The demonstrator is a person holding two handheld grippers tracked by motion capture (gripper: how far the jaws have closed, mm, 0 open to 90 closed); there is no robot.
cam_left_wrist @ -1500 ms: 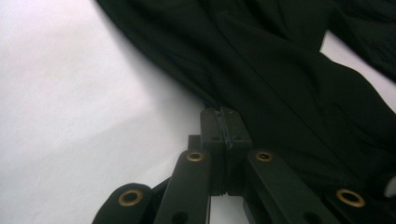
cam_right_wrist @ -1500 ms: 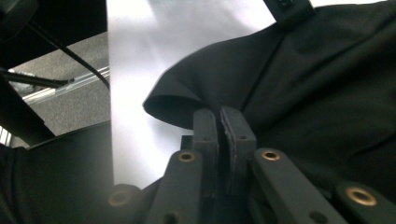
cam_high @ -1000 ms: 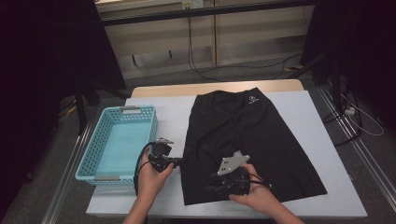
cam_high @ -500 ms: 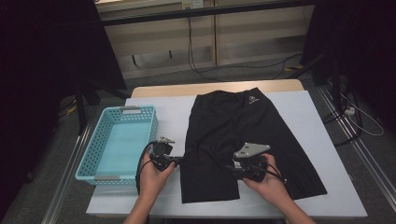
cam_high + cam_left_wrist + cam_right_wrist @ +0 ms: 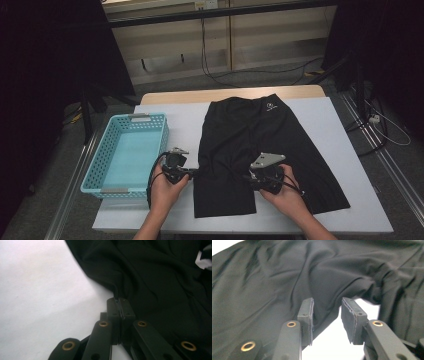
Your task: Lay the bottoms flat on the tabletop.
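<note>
right gripper (image 5: 252,178) has slid toward the crotch of the black shorts (image 5: 260,145), jaws closing, hem between them ungripped; left gripper (image 5: 121,307) pinches the side seam. thin fabric may slip out.

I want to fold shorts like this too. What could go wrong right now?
The right gripper has been closing its jaws, but they aren't pressing the black shorts yet, so they might catch just one layer or miss the hem. The left gripper pinches only the very edge, so a hard pull could slip it free. The cloth is already rumpled, so the fold might come out crooked.
</note>
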